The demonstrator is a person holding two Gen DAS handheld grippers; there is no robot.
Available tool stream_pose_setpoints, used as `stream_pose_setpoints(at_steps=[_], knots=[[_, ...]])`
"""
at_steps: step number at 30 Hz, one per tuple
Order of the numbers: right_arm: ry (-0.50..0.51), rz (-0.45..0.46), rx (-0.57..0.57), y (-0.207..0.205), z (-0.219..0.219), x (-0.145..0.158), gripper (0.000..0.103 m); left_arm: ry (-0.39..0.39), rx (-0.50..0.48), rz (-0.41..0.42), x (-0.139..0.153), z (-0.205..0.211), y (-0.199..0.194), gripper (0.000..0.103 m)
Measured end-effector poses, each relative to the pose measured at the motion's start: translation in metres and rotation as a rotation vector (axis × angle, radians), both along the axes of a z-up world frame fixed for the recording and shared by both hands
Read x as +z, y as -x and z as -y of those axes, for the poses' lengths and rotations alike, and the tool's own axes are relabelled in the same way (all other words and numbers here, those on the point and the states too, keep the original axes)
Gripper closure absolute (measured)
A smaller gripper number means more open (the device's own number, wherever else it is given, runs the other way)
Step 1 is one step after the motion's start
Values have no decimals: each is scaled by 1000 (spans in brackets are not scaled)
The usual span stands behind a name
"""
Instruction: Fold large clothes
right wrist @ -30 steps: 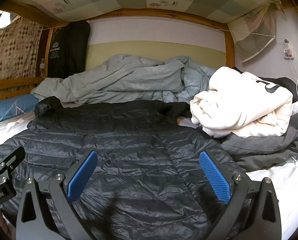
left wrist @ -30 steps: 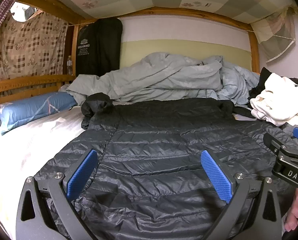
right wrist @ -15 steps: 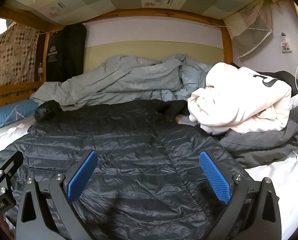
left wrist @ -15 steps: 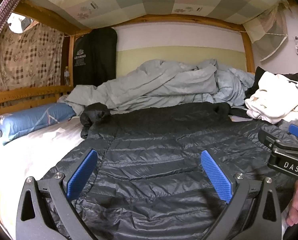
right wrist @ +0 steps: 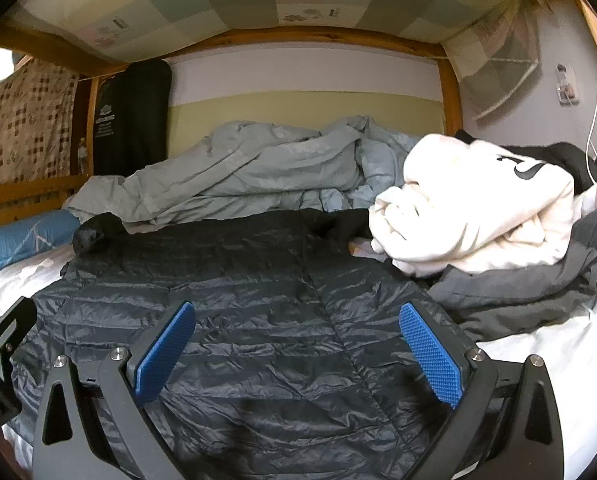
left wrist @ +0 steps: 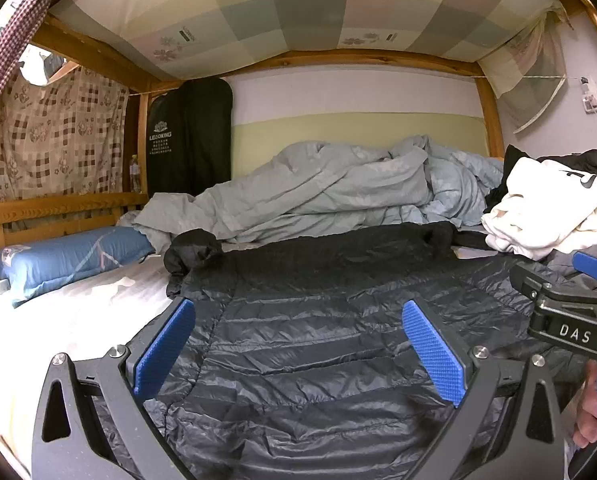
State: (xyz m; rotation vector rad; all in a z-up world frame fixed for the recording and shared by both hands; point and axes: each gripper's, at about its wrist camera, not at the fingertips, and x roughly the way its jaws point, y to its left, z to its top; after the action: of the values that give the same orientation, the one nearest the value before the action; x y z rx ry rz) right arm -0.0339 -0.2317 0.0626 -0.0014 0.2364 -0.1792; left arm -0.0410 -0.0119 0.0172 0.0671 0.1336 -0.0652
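A dark quilted puffer jacket (left wrist: 298, 320) (right wrist: 258, 300) lies spread flat on the white bed sheet (left wrist: 58, 320), its far end toward the rumpled duvet. My left gripper (left wrist: 298, 344) hovers open above the jacket's near left part, nothing between its blue pads (left wrist: 166, 344). My right gripper (right wrist: 298, 346) is open too, above the jacket's near right part, blue pads (right wrist: 430, 348) wide apart. The right gripper's body also shows at the right edge of the left wrist view, with a hand (left wrist: 590, 408) below it. The jacket's near hem is hidden behind the gripper frames.
A grey-blue duvet (left wrist: 318, 188) is heaped behind the jacket. A white sweatshirt (right wrist: 478, 208) sits on grey clothes (right wrist: 518, 288) at the right. A blue pillow (left wrist: 70, 256) lies left by the wooden rail (left wrist: 58, 204). A black garment bag (left wrist: 186, 136) hangs at the back.
Both views have tilted upward a little, showing more of the canopy overhead. The jacket lies as before and both grippers stay open.
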Motion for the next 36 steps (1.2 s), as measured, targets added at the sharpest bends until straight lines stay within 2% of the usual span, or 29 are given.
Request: stream_pose_setpoints(at_steps=[5, 17, 36], knots=[[32, 7, 9, 2, -7, 0, 0, 14, 4, -11, 1, -2, -2, 0], [14, 18, -15, 3, 1, 4, 0, 60, 22, -9, 9, -11, -3, 0], [19, 9, -30, 3, 3, 6, 0, 79, 30, 19, 12, -14, 2, 0]])
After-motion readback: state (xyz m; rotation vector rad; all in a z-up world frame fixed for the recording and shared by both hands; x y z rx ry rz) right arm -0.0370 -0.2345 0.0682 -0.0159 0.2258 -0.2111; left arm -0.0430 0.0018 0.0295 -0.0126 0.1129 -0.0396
